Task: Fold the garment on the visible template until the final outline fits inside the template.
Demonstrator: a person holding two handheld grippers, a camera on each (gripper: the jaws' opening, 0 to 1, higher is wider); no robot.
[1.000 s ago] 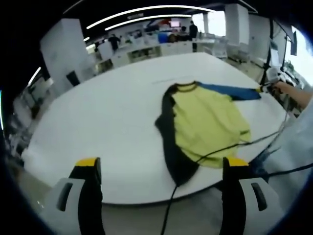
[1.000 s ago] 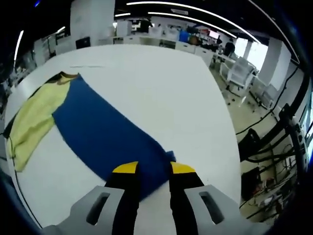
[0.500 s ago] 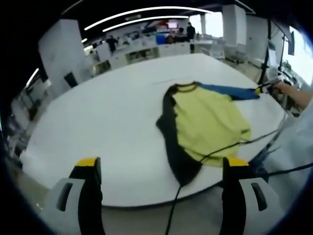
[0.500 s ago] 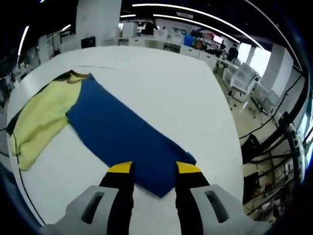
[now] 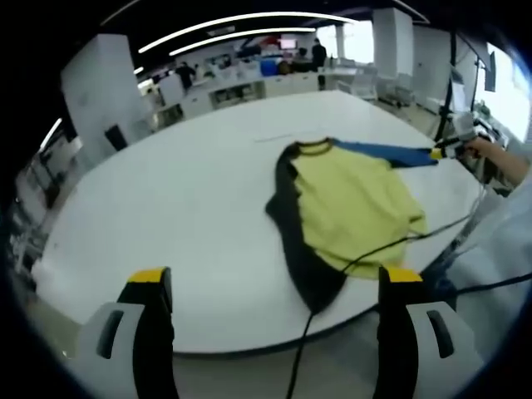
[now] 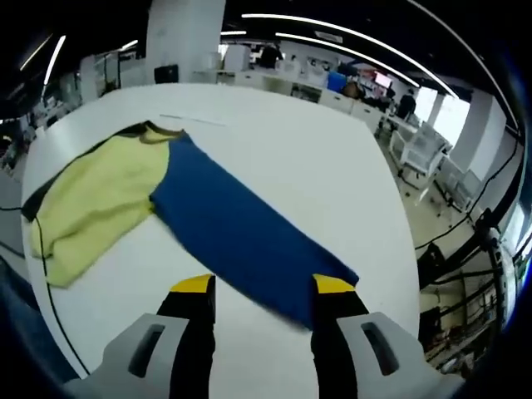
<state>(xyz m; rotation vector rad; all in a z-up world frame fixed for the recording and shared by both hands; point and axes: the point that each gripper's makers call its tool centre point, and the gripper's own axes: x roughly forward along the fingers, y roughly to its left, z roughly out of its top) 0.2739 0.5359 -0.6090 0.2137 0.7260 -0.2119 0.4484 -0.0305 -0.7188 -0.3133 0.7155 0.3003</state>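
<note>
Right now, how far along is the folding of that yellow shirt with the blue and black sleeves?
Barely started. Done: the yellow shirt lies spread on the white table, its blue sleeve stretched out flat. In hand: nothing; the right gripper stands open over the blue cuff, and the left gripper hangs open off the table edge. Left: every fold, including the black sleeve. I cannot make out a template outline.
</note>
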